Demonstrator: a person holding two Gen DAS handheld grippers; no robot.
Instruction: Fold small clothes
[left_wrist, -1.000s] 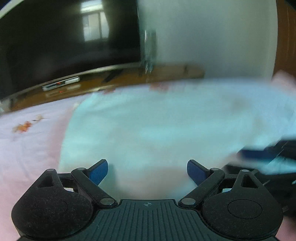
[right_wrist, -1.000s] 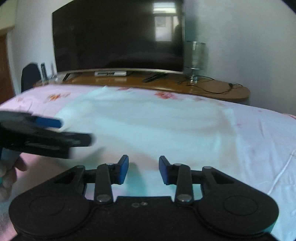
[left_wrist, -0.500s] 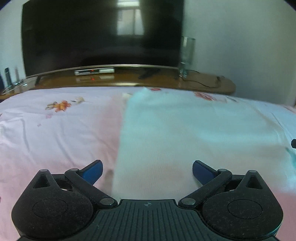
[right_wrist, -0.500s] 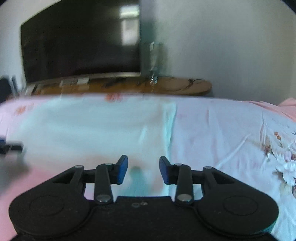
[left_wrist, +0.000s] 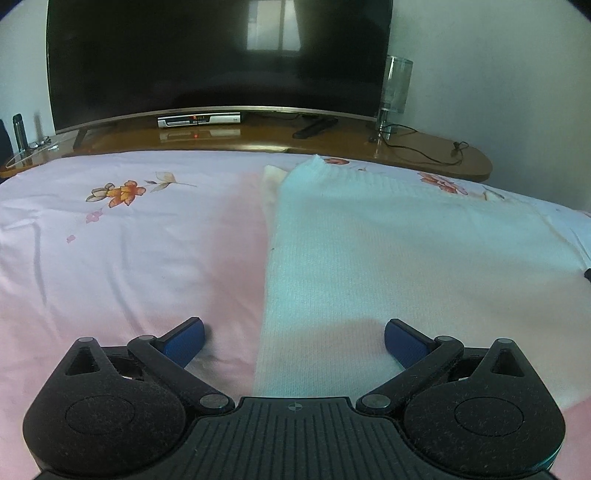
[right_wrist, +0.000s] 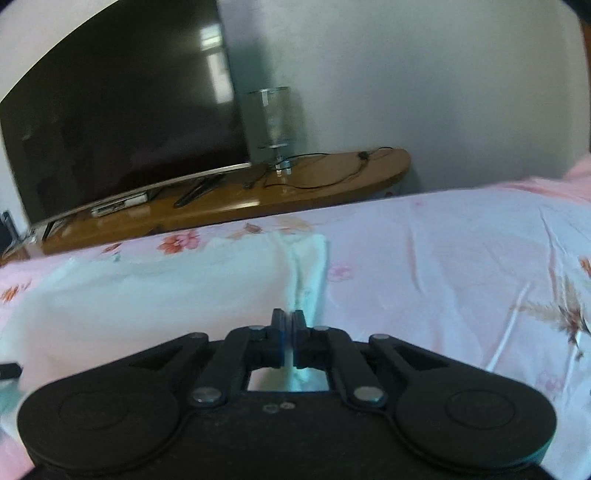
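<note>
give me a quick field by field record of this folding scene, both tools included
surface: bed sheet, pink with flower print
garment: pale knit cloth, lying flat on the sheet
left tool: left tool, open, low over the cloth's near left edge, one finger on each side of the edge
right tool: right tool, shut on the cloth's right edge
background: television on a wooden shelf, glass lamp, remote
fold status: not yet folded over

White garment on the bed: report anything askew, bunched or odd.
The white garment lies mostly flat on the bedsheet. Only oddity: at its far left corner an under-layer sticks out past the top edge, so the layers are not lined up.
</note>
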